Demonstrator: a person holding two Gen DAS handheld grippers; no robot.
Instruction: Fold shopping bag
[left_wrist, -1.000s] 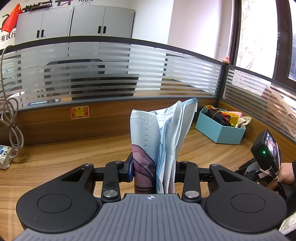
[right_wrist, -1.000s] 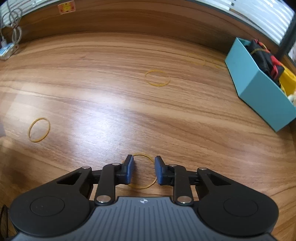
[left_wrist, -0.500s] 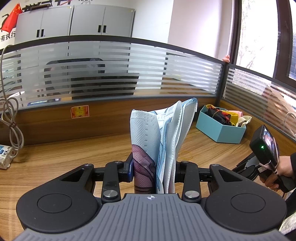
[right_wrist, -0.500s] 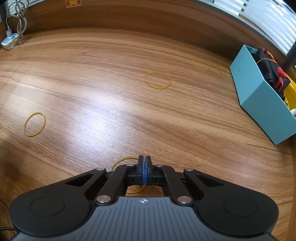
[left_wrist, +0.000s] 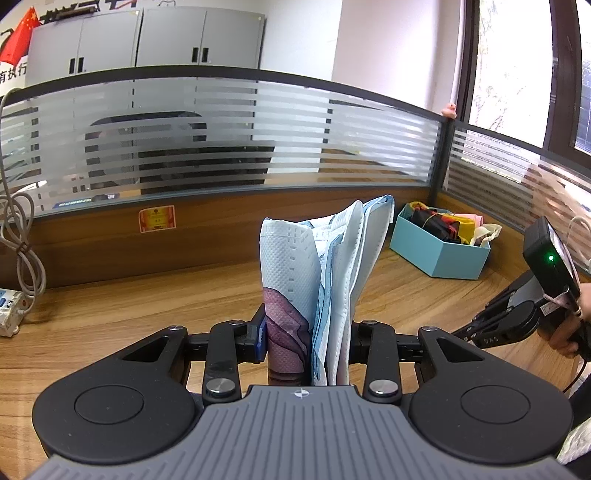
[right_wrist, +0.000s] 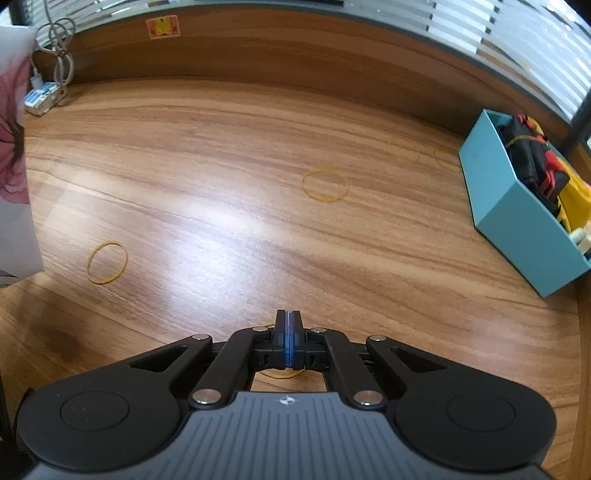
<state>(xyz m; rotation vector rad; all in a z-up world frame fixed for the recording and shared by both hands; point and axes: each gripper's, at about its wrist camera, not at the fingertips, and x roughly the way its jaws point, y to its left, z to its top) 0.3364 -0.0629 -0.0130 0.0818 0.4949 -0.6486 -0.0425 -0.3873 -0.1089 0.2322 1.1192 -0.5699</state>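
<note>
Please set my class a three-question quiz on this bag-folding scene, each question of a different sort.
1. True or false: the left gripper clamps the folded shopping bag, which stands upright.
2. The right gripper is: A wide open, B shut, C out of view.
3. Fill the gap: the box of bundled bags is ____ in colour.

Key: 1 true; 2 B; 3 teal.
</note>
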